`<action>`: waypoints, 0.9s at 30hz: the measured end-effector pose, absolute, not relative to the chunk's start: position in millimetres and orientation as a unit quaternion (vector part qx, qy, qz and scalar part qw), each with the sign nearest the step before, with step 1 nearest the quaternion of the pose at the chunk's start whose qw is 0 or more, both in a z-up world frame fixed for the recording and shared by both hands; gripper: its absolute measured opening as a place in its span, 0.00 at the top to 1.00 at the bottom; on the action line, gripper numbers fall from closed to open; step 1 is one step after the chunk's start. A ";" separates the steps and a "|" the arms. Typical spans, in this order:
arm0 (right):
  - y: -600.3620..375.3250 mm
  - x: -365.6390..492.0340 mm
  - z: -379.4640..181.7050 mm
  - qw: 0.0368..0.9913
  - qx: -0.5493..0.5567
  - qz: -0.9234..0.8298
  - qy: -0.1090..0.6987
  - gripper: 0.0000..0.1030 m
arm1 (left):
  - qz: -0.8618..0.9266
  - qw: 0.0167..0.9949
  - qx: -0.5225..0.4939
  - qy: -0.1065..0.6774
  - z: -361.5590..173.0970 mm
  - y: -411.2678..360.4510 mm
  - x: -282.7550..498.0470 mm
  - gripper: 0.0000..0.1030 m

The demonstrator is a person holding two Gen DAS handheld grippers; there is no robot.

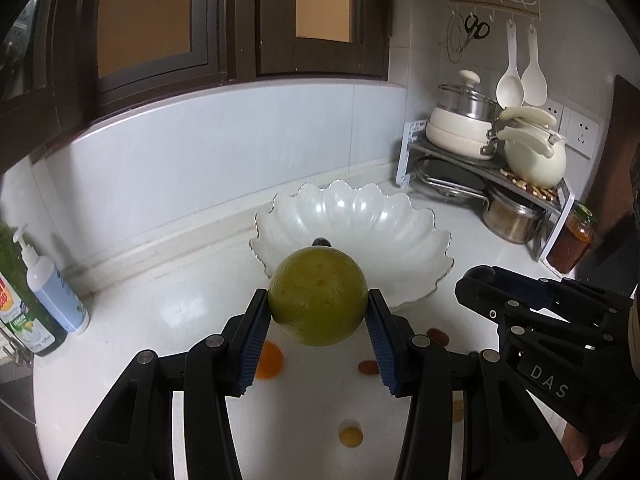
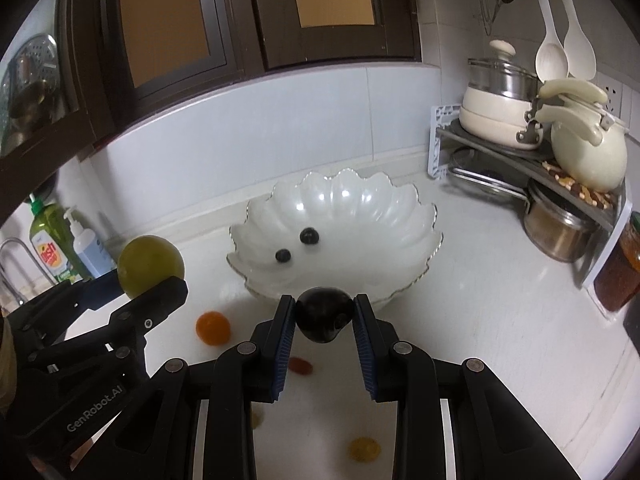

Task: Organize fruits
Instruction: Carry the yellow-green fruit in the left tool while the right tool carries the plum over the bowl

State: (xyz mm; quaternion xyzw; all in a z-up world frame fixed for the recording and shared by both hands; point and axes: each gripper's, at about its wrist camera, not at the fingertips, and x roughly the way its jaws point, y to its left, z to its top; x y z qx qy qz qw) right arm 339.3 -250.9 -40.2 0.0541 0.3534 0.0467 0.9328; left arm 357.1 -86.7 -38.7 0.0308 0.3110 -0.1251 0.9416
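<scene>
Jaws of the left gripper (image 1: pixel 318 312) are clamped on a large round green fruit (image 1: pixel 318 295), with a blue pad pressed against each side. The fruit is held clear of the white table (image 1: pixel 160 312), in front of the near rim of the scalloped white bowl (image 1: pixel 400 216). In the right wrist view the same green fruit (image 2: pixel 150 266) appears at the left, gripped by the left gripper, to the left of the bowl (image 2: pixel 360 208).

Jaws of the right gripper (image 2: pixel 325 316) are clamped on a small dark round fruit (image 2: pixel 325 314), held just in front of the bowl's near rim and above the table. Two small dark berries (image 2: pixel 309 236) lie inside the bowl, apart from each other.

Loose fruits on the table, below and behind the grippers:
- an orange fruit (image 2: pixel 213 327), near the bowl's left front;
- a small red fruit (image 2: pixel 300 365), partly hidden by the right gripper's left finger;
- a yellow fruit (image 2: pixel 364 449), nearest the camera;
- two small reddish-brown fruits (image 1: pixel 368 367), seen in the left wrist view.

At the far right, a corner rack (image 2: pixel 532 160) carries cream-coloured pots, with a steel pot (image 2: pixel 560 232) beneath it. A jar (image 1: pixel 572 240) stands beside the rack. A pump bottle (image 1: pixel 52 288) and a green dish soap bottle (image 2: pixel 50 240) stand at the far left.
</scene>
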 end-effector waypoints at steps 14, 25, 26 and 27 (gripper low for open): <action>-263.6 368.4 -21.0 0.940 0.044 0.040 0.335 0.70 | -0.114 0.943 0.033 0.312 -19.9 -103.8 388.9 0.54; -271.1 394.9 -17.1 0.941 0.040 0.037 0.333 0.70 | -0.111 0.944 0.037 0.308 -8.1 -112.8 410.9 0.54; -272.2 398.6 -16.7 0.941 0.040 0.037 0.334 0.70 | -0.110 0.944 0.037 0.309 -8.0 -113.4 413.7 0.54; -272.7 401.3 -16.5 0.941 0.040 0.036 0.334 0.70 | -0.110 0.944 0.036 0.310 -8.3 -114.6 417.9 0.54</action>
